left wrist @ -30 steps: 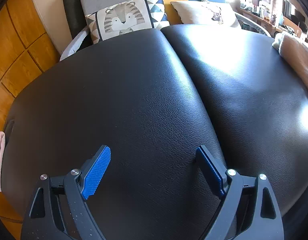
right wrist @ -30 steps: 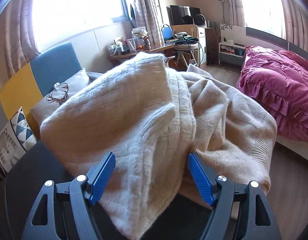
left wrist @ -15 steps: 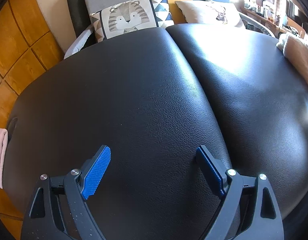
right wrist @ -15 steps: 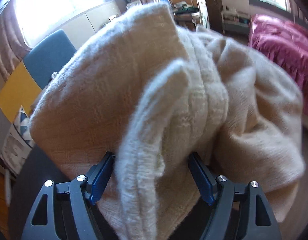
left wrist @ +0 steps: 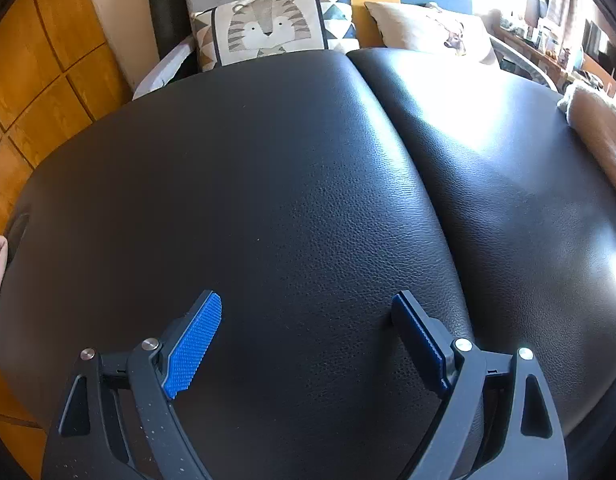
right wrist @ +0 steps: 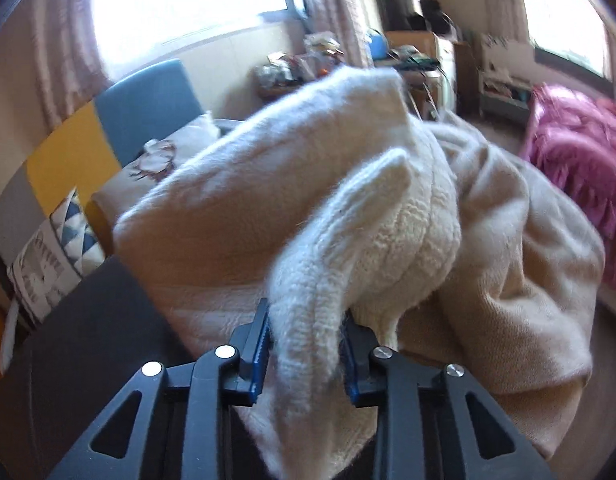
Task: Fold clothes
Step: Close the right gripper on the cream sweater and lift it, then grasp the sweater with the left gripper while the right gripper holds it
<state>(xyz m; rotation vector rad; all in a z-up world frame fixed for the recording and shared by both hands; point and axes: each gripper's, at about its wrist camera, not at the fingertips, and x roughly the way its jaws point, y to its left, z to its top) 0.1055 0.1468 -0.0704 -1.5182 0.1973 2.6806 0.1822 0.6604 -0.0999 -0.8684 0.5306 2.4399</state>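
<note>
Far left in the left wrist view: orange wood-panelled wall (left wrist: 32, 80), with a tiger-print cushion (left wrist: 274, 30) and a pale deer-print cushion (left wrist: 428, 32) propped along the far edge of a black leather sofa seat (left wrist: 268, 200). Nearer, over bare leather, the left gripper (left wrist: 306, 344), jaws spread wide, blue ribbed pads (left wrist: 194, 350) holding nothing. At far right of that view, just a tan edge of the garment pile lying on the seat.

In the right wrist view, from left: colour-block backrest in grey, yellow and blue (right wrist: 88, 140), then a rumpled cream knitted sweater (right wrist: 308, 200) heaped on the right end of the sofa seat, a beige knit layer bunched beside it to the right. Near centre, the right gripper (right wrist: 306, 354), jaws closing, a thick ribbed fold of the cream knit already pinched between the pads and bulging above them. Beyond, a cluttered desk (right wrist: 408, 52) by the window; far right, a magenta ruffled quilt (right wrist: 580, 160).

Judged soft, light and limp: likely to sag and stretch under its own weight, fuzzy enough not to slip. Best taken at a ribbed hem or shoulder seam, with a second hold well apart along the same edge to spread it flat over the open leather to the left.
</note>
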